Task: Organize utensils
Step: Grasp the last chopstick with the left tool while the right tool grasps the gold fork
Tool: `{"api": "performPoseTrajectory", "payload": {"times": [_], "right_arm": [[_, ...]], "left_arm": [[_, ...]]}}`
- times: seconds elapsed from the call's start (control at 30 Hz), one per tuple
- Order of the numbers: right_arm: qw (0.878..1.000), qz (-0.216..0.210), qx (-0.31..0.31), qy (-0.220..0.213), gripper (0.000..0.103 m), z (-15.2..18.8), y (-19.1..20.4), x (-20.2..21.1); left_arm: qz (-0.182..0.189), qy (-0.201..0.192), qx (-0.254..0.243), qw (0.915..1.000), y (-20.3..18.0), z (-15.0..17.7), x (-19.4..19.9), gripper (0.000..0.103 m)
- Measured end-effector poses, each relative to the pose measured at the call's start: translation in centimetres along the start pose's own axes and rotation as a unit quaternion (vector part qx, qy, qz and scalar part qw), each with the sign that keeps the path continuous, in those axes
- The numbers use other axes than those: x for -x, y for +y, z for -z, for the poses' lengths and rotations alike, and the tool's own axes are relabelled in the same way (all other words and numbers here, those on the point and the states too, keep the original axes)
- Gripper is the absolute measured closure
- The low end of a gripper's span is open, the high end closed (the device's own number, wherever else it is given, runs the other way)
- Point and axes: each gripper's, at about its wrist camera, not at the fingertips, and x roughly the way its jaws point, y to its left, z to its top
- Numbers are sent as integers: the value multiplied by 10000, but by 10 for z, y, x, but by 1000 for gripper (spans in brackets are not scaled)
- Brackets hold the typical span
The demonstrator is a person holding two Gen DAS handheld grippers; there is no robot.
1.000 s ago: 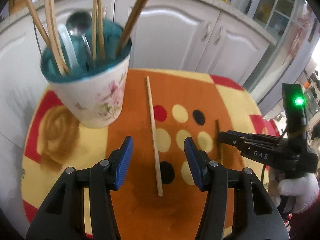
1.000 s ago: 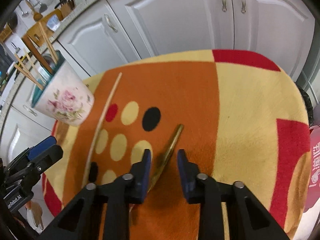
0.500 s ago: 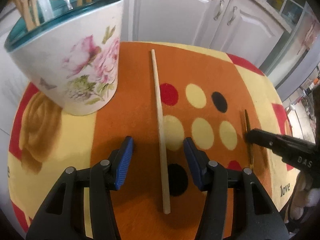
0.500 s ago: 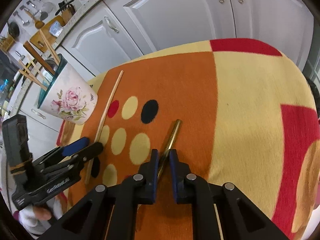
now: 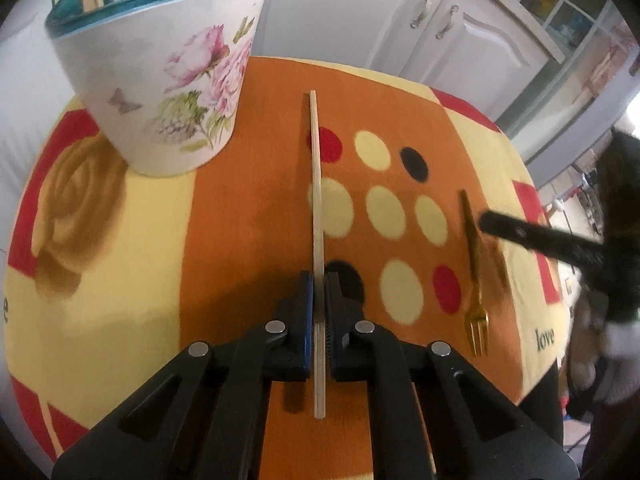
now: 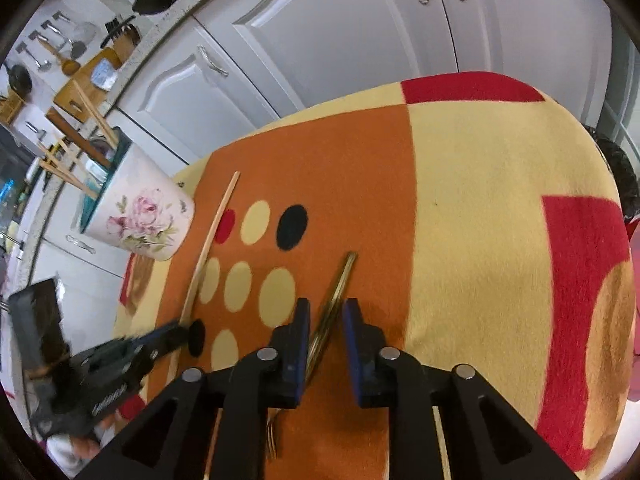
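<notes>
My left gripper [image 5: 319, 292] pinches a wooden chopstick [image 5: 318, 216] lying on the patterned cloth [image 5: 132, 248]; the floral cup [image 5: 160, 64] stands ahead to its left; my right gripper [image 6: 326, 320] sits spread around a gold fork [image 6: 334, 304], whose tines lie under it.

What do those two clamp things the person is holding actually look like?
Both the left gripper and the right gripper are black plastic, scissor-like frames with triangular cut-outs and round silver rivets. Their fingers carry blue pads. The left gripper's side bears white lettering, too blurred to read. The hand holding the right gripper wears a fuzzy white glove.
</notes>
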Motion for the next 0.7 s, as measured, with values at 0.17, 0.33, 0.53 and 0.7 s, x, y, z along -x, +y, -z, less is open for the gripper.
{"api": "performPoseTrajectory", "payload": {"times": [0.17,0.33,0.53,0.7], "right_arm": [[9995,121,292,3,93,-3,13,-10],[9988,-228,374,239,95,13,17,-7],[9987,-136,403,282,94,12,17,-6],[9983,-26,474,323,87,7,24,-13]], "left_arm": [[108,194,-208,9995,-6,23,9,99],[243,473,-357,9979,-10,43,16,99],[275,386,-338,9983,-6,28,20,82],[161,10,-285,9995,-11,-10,15,67]]}}
